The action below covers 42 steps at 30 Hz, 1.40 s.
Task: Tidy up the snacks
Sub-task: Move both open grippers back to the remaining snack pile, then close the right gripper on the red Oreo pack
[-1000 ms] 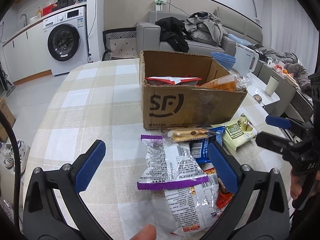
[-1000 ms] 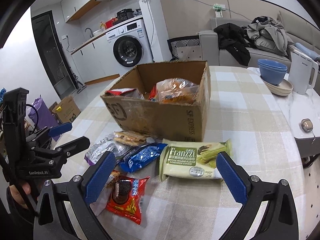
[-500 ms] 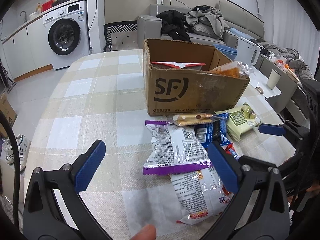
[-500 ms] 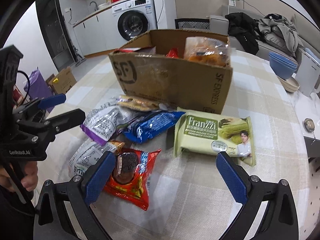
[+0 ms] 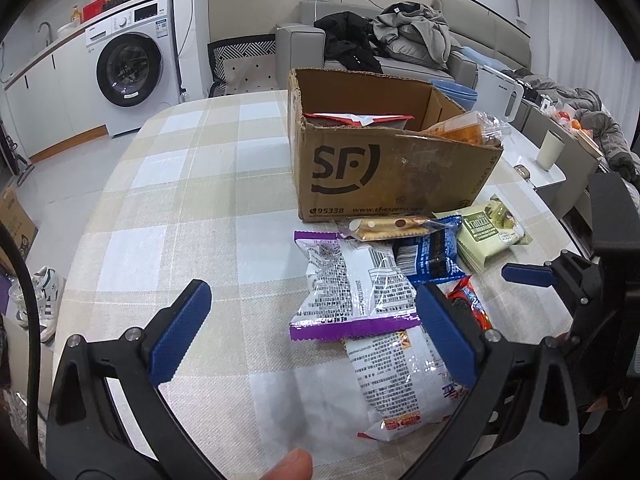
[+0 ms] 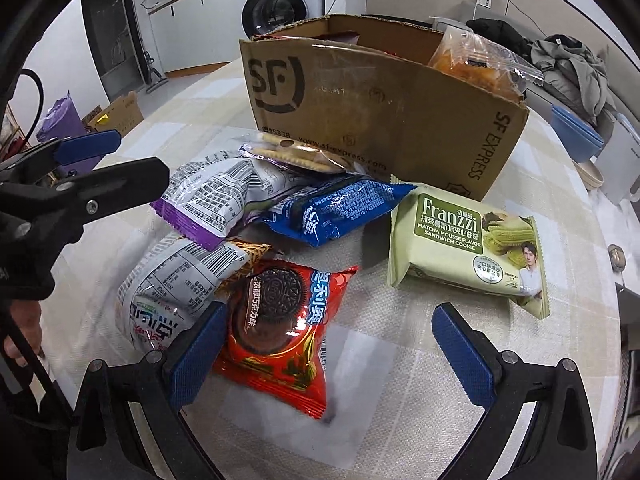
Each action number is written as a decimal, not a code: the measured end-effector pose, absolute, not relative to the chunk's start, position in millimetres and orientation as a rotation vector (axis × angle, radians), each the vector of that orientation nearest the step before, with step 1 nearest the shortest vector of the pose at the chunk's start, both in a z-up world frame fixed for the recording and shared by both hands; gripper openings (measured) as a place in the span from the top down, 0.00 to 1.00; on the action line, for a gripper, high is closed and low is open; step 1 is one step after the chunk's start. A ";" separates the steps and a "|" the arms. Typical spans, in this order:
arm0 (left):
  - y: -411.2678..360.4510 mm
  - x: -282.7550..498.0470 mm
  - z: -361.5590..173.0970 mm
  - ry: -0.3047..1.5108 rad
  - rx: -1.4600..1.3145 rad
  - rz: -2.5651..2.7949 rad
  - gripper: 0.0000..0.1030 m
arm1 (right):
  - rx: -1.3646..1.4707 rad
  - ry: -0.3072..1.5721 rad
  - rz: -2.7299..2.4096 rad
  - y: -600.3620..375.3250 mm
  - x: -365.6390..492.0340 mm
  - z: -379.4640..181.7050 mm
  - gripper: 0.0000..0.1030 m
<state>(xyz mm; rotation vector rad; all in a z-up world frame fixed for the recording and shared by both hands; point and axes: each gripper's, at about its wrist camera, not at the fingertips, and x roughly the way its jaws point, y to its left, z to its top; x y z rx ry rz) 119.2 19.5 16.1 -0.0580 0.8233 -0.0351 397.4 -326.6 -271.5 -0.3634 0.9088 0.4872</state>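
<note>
I have both grippers hanging over the snack pile with nothing in them. My right gripper (image 6: 324,352) is spread wide, low over the red chocolate-cookie packet (image 6: 280,332), whose near end lies between the blue pads; I judge that packet the easiest first pick, since it sits on top at the near edge with bare checked tablecloth (image 6: 400,360) around it. My left gripper (image 5: 308,336) is also spread, poised above the purple-edged silver bag (image 5: 352,292) and the larger white bag (image 5: 400,380) that it partly overlaps.

The loose snacks cluster just in front of the SF cardboard box (image 6: 380,96), close to it, which keeps each carry short. A biscuit stick pack (image 6: 300,156) lies nearest the box wall, the blue wrapper (image 6: 340,208) in the middle, and the Franzzi matcha sandwich cookie pack (image 6: 468,248) lies apart to the right. The box already holds some items: an orange snack bag (image 6: 472,60) pokes above its right rim and a red-and-white packet (image 5: 356,118) lies inside. I would say the sorting is partway through, with six packets left on the table.
</note>
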 end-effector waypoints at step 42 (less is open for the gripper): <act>6.0 99.6 2.2 0.870 -0.032 -0.083 0.01 | -0.362 0.852 0.603 -356.2 366.6 -251.2 0.56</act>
